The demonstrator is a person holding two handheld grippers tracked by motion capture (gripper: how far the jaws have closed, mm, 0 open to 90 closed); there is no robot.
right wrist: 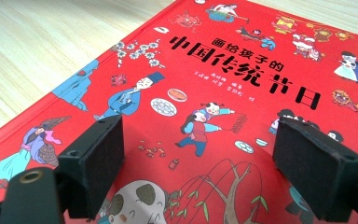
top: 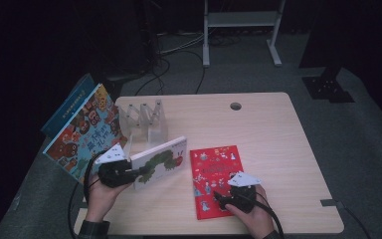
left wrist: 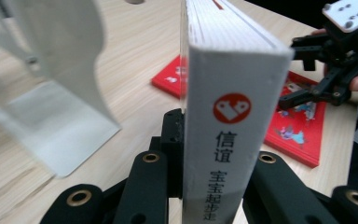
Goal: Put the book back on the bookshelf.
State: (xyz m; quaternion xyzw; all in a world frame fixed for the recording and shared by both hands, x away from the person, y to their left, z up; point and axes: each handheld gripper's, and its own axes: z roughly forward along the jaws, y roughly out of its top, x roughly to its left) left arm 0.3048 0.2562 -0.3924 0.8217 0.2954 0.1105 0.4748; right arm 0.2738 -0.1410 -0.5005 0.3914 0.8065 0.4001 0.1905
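**White book clamped, red book flat on the desk**

My left tongs (top: pixel 138 173) grip the white book (top: pixel 160 160) by its spine, lifted just left of the red book (top: pixel 214 180). My right tongs (top: pixel 219 197) hover open over the red book's cover, which lies flat on the desk (top: pixel 268 134). Behind the white book stands a clear rack (top: pixel 144 121), its slots unfilled; two picture books (top: pixel 82 130) lean at its left. Dark floor with cables lies beyond.

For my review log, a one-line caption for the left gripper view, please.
Left gripper clamps a white book by its spine, above the table; red book lies beyond.
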